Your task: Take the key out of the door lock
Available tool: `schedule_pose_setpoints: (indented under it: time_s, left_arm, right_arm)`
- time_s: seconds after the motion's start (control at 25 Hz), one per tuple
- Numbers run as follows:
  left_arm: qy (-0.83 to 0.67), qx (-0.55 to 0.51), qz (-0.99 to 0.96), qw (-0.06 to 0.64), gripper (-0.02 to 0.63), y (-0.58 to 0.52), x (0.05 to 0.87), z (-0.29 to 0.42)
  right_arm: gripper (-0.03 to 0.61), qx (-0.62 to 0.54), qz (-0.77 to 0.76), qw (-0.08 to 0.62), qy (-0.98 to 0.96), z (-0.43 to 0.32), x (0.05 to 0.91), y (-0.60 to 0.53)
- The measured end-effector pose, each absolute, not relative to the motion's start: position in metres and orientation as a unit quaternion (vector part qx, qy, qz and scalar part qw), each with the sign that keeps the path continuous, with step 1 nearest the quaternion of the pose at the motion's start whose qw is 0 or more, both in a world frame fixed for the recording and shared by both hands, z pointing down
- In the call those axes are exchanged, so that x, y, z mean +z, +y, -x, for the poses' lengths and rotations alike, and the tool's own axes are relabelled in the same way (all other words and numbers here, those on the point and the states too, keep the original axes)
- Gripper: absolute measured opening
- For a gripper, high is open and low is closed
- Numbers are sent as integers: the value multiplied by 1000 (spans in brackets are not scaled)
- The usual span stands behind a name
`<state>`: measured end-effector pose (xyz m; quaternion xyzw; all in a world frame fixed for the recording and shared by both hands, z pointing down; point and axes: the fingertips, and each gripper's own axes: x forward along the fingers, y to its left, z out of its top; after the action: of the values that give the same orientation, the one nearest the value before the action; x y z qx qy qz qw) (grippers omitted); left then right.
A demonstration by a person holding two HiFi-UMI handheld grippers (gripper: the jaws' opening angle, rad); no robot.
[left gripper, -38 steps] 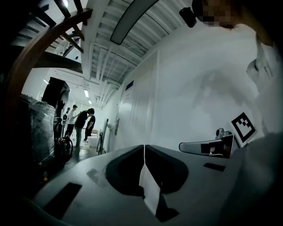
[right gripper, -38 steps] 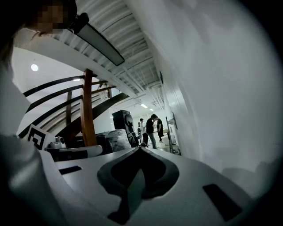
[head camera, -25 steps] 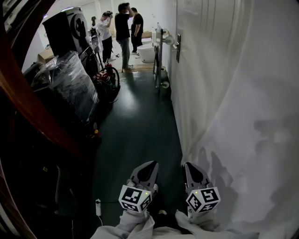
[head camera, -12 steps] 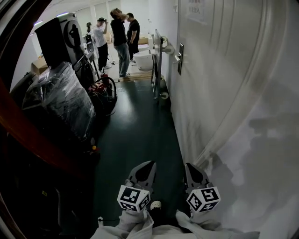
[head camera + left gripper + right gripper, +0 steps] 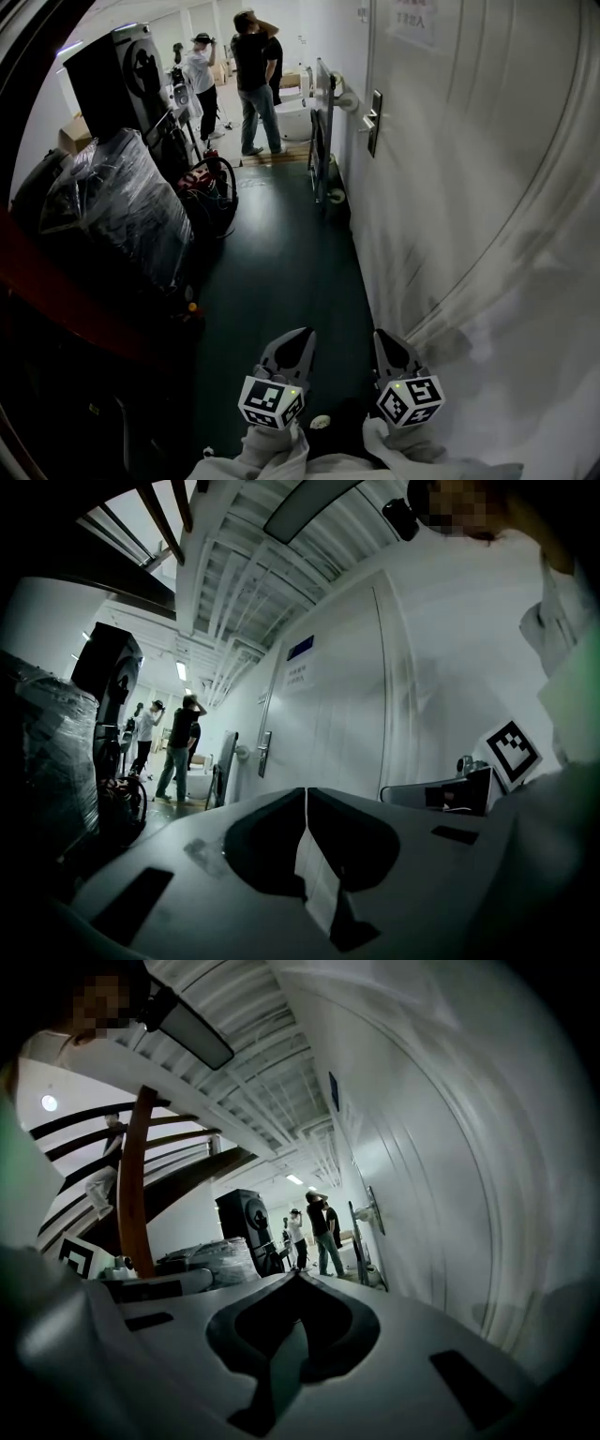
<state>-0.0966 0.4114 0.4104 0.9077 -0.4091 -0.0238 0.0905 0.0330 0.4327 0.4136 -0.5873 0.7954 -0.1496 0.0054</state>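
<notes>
1. Far left: a plastic-wrapped load (image 5: 122, 202) stands against the left side, with a black cabinet (image 5: 117, 80) behind it. People (image 5: 253, 70) stand at the far end of the corridor. None of these belong to the task.

2. Near centre: the left gripper (image 5: 298, 339) is held low over the dark floor (image 5: 281, 253). Its jaws are closed tip to tip, with nothing between them.

3. Just right of it: the right gripper (image 5: 384, 342) is held alongside, near the white door (image 5: 487, 187). Its jaws also meet at the tips and carry nothing.

4. Right, far: the lock plate (image 5: 374, 124) with its lever sits on the door, well apart from both grippers. The key would be at this plate, but it is too small to make out in any view.

5. Handling, as a judgement:
- A door key is light, rigid metal with a smooth, thin head, so it may slip or twist between the pads.
- Take hold across the flat faces of the head, close to the lock face.
- Draw it straight out along the keyway. Side load risks binding.
- If it resists, it probably needs turning to the release position first.
</notes>
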Motion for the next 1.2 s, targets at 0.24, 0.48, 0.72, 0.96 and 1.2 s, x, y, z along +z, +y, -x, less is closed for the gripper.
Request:
schedule_pose_setpoints:
  time_s: [0.24,0.48,0.72,0.96,1.2]
  left_arm:
    - [-425,-21,-900,95,19,382,414,109]
    - [-440,-12,-893,95,20,341,421,110]
    - [-450,-7,-888,92,20,286,423,108]
    - [-462,-9,-882,92,18,226,418,103]
    - [-476,-12,-875,84,20,163,410,100]
  right_arm:
    - [52,-153,572,-3,806,-22,417,398]
    - [52,-163,553,-6,817,-18,426,351]
    - [52,-166,540,-8,825,-19,429,291]
    - [52,-166,525,-10,834,-22,425,226]
    - [52,-164,515,-9,841,-30,419,159]
